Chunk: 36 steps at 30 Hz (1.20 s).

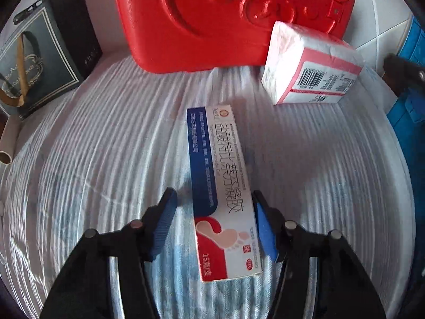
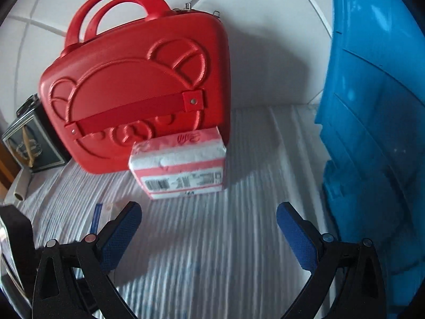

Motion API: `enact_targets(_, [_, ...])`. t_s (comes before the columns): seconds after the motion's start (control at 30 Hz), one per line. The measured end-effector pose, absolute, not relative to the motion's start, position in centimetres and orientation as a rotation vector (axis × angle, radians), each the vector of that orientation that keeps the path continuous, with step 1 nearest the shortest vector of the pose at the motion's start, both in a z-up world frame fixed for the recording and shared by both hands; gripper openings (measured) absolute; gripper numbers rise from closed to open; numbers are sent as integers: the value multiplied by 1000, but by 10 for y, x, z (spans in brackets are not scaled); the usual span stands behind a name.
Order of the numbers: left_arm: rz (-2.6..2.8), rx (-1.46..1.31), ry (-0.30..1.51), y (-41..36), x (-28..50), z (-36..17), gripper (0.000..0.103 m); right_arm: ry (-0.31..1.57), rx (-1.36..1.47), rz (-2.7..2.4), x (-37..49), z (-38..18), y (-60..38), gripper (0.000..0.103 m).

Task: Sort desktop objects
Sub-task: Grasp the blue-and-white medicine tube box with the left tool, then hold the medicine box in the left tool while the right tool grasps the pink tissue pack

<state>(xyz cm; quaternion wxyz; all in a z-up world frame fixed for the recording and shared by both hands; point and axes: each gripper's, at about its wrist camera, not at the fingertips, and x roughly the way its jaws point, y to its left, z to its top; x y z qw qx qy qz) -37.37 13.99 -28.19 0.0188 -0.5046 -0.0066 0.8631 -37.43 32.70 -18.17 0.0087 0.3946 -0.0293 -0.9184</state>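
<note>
Left gripper (image 1: 215, 220) straddles the near half of the ointment box (image 1: 221, 186), one blue pad on each long side, so a squeeze would catch it across its narrow width. The right-hand pad looks to be at the box's edge, the left-hand one shows a sliver of cloth between, so this reads as jaws around the box, not yet clamped on it. The box lies flat on the ribbed white cloth (image 1: 106, 159), running straight away from the jaws, which suits a lengthwise lift. Ahead and to the right sits the tissue pack (image 1: 310, 66), leaning on the red case (image 1: 212, 21). Over on the right gripper (image 2: 209, 228), the jaws gape wide and empty, aimed at that same tissue pack (image 2: 180, 164) dead ahead but well short of it. The blue bin (image 2: 372, 133) stands just off its right finger, probably where things get sorted.
</note>
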Motion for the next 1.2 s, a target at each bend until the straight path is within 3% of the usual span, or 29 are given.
enact_targets(0.03, [2673,-1577,1,140,-379,-285,39,-98,1220,-2879,-388,-184,328,103])
enact_targets(0.27, [2842,-1540,14,108,-425,-294,39,-60,1142,-3034,-435,-187,343,103])
enact_targets(0.33, [2812,-1544,-89,99,-430,-295,39,-61,1176,-3024,-445,-194,349,103])
enact_targets(0.4, [2843,-1520,-67,101,-427,-294,39,-56,1253,-2939,-449,-205,348,103])
enact_targets(0.47, [2903,-1480,19,108,-419,-288,39,-100,1248,-2889,-432,-206,345,103])
enact_targets(0.63, [2901,-1440,-17,114,-400,-278,39,-64,1417,-2672,-371,-235,314,103])
enact_targets(0.77, [2890,-1457,-19,112,-388,-279,39,-116,1384,-2712,-337,-233,320,103])
enact_targets(0.87, [2877,-1487,-42,98,-381,-279,39,-183,1338,-2855,-331,-217,346,103])
enact_targets(0.93, [2868,-1507,-46,94,-378,-281,39,-151,1355,-2962,-334,-213,358,103])
enact_targets(1.03, [2870,-1524,-28,91,-373,-283,39,-90,1408,-3040,-344,-216,367,92])
enact_targets(1.13, [2874,-1545,-30,87,-368,-283,39,1,1470,-3019,-344,-222,361,91])
enact_targets(1.2, [2894,-1560,-29,80,-363,-283,39,-63,1486,-2916,-336,-222,349,92])
